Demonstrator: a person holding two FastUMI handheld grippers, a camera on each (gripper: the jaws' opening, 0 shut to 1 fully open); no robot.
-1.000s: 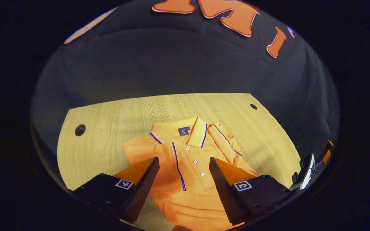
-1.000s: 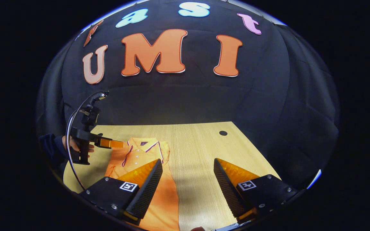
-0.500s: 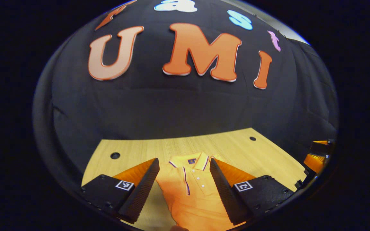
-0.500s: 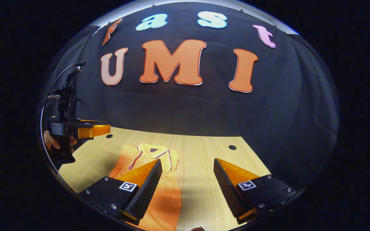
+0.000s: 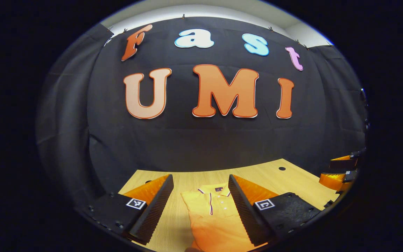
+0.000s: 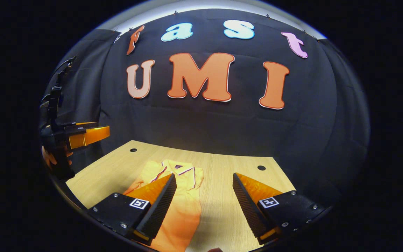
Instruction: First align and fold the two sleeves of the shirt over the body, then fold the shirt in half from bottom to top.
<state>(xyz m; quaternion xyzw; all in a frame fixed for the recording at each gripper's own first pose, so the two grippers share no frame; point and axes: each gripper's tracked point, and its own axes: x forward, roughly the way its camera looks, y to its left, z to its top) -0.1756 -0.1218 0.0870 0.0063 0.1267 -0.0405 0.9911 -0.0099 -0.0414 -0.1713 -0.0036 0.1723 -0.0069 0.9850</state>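
An orange polo shirt (image 5: 212, 213) with dark piping lies flat on the wooden table (image 5: 292, 180), collar away from me, both sleeves folded in over the body. My left gripper (image 5: 200, 204) hangs open well above it, nothing between its fingers. In the right gripper view the shirt (image 6: 182, 206) lies low and left of centre. My right gripper (image 6: 204, 204) is open and empty, raised over the table to the shirt's right. The left gripper (image 6: 82, 134) shows there at the far left, held up by a hand (image 6: 49, 157). The right gripper (image 5: 341, 171) shows at the left gripper view's right edge.
The table has small round holes (image 6: 261, 168) near its far corners (image 6: 133, 150). The black cloth wall (image 6: 205, 126) rises right behind the table's far edge. Bare wood (image 6: 222, 196) lies to the right of the shirt.
Both grippers have lifted and tilted up away from the shirt, which now sits lower and smaller in both views. Both stay open and empty. The shirt has not moved.
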